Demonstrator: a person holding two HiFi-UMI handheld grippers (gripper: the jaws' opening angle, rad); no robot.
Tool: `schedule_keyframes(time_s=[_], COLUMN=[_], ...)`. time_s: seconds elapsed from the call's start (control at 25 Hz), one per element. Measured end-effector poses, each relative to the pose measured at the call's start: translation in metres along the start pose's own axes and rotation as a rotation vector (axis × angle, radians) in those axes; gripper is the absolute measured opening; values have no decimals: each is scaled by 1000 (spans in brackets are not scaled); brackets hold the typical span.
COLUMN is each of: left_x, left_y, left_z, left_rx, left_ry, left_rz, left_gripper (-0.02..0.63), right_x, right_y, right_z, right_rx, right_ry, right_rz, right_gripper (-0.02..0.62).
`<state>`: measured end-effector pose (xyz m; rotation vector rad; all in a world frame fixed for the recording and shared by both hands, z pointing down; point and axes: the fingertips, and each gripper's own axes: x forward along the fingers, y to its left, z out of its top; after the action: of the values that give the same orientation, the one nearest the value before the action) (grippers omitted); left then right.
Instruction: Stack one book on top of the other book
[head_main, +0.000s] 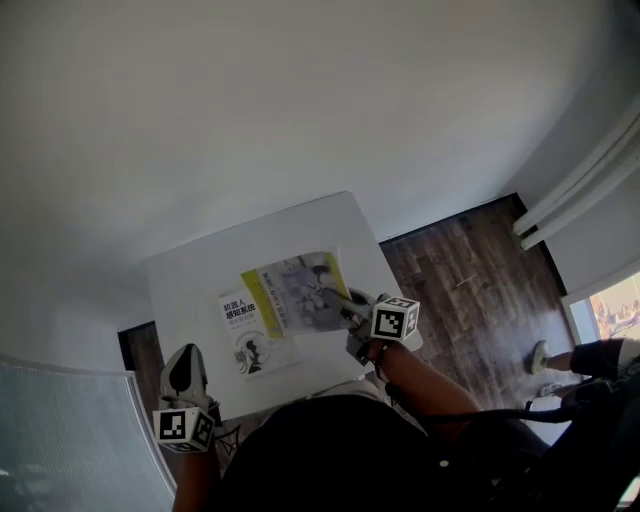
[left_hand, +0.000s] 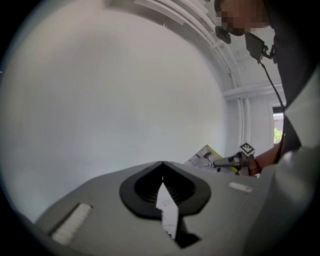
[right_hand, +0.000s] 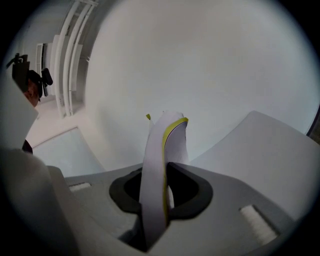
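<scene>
Two books lie on a small white table (head_main: 200, 265). One has a grey cover with a yellow-green edge (head_main: 295, 290); the other is white with a black title block (head_main: 250, 340). The grey one overlaps the white one's far right part. My right gripper (head_main: 338, 300) is shut on the grey book's right side, and in the right gripper view the book (right_hand: 162, 150) stands edge-on between the jaws. My left gripper (head_main: 183, 372) hovers at the table's near left corner, apart from both books, with its jaws together and nothing held. From the left gripper view the grey book (left_hand: 204, 157) and right gripper (left_hand: 225, 161) show beyond.
Dark wooden floor (head_main: 470, 280) lies to the right of the table, with a person's shoe (head_main: 540, 357) on it. A frosted glass panel (head_main: 60, 430) stands at the lower left. White wall fills the far side.
</scene>
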<state>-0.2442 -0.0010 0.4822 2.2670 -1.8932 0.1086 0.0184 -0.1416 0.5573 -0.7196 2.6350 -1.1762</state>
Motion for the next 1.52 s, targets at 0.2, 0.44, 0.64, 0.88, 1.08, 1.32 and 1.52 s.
schedule_keyframes(time_s=[0.2,0.44,0.64,0.88,1.08,1.32,1.52], left_x=[3,4,2,-5,1,-10,-11], left_y=[-1,-2,0,-3,-12,-16,-13], left_z=[-5,1,-4,-2,5,10,0], left_rx=[-9,-1,-10,-26,-10,-3,-9], left_ry=[1,-4,6,-23,-29,-25,-20], left_rz=[5,0,8,40,27,47,49], left_gripper=[5,5,5,5,5,5,5], right_x=[2,2,1,3,-6,-4,-3], right_y=[2,8,8,10,13,20,17], right_z=[-2,3,4,0,11,11,7], right_rx=[7,3,3,14,23,35,47], right_ry=[8,0,12,37,18,28,20], right_rz=[18,26,32,58,45,66,66], right_gripper=[83,83,83,83,83,83,84])
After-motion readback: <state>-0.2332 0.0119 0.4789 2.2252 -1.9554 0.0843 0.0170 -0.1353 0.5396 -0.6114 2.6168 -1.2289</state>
